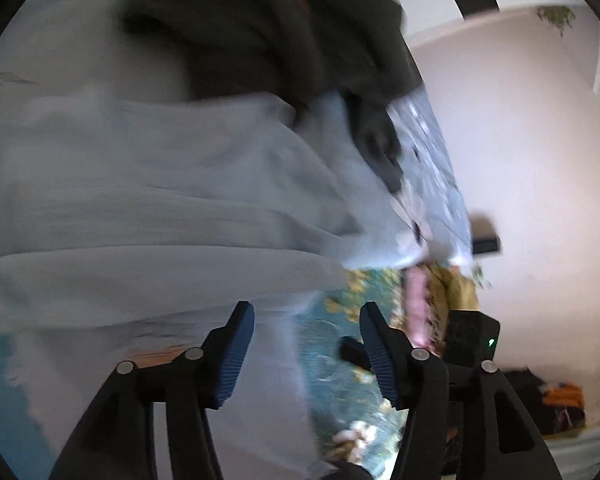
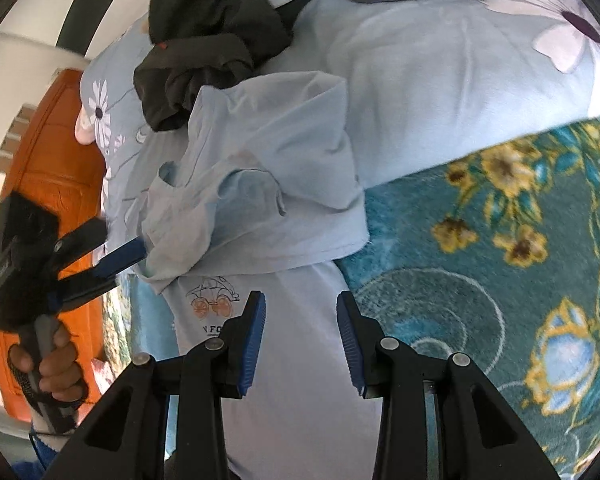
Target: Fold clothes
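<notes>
A pale blue T-shirt [image 2: 260, 184] with a small car print [image 2: 210, 300] lies crumpled and partly folded over itself on the bedding. It fills the left of the blurred left wrist view [image 1: 148, 208]. My left gripper [image 1: 306, 344] is open with nothing between its fingers, just off the shirt's edge; the right wrist view shows it [image 2: 124, 256] at the shirt's left edge. My right gripper [image 2: 300, 340] is open above the shirt's lower part, holding nothing.
A heap of dark grey clothes [image 2: 212, 40] lies beyond the shirt, also in the left wrist view [image 1: 268, 32]. A light blue flowered sheet [image 2: 460, 80] and a teal floral blanket [image 2: 500, 260] cover the bed. An orange door [image 2: 52, 152] stands left.
</notes>
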### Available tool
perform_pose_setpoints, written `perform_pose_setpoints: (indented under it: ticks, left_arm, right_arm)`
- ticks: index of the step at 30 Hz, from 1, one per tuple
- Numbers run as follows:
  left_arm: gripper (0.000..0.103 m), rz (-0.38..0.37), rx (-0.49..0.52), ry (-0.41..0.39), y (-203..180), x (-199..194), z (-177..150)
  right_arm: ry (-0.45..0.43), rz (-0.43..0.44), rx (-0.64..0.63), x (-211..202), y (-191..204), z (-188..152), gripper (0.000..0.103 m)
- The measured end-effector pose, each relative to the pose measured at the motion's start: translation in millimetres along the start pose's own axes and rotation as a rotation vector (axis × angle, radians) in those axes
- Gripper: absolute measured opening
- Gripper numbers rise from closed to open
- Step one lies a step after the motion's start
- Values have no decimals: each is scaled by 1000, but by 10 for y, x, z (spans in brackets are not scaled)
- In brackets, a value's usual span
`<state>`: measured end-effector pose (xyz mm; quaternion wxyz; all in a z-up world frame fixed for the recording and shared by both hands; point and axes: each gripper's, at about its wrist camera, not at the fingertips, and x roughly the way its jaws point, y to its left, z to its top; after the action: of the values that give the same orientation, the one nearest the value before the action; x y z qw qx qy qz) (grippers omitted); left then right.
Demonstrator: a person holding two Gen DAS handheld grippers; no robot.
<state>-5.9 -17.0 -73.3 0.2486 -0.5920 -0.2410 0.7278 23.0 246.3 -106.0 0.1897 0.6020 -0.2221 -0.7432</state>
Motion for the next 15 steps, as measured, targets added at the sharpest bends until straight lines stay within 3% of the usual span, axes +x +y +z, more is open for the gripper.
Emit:
perform_pose_setpoints:
  ticks: [4, 6, 8, 9, 15]
  left_arm:
    - [60, 263, 21, -76, 537, -435, -96]
    - [61, 368, 17, -79, 822, -583, -124]
    - [60, 422, -31, -70, 1072, -657, -130]
    - [60, 426, -69, -70, 1194, -688, -130]
    - [60, 225, -313, -144, 1606, -726, -28]
  right_arm:
    - [1, -34, -100, 67, 101, 57, 39]
    - [-6, -53, -163, 96, 167, 110, 39]
    - [-20, -84, -239, 143, 263, 198, 39]
    - [-30, -106, -272, 163, 305, 237, 39]
    - [-98, -241, -567, 287, 707, 424, 39]
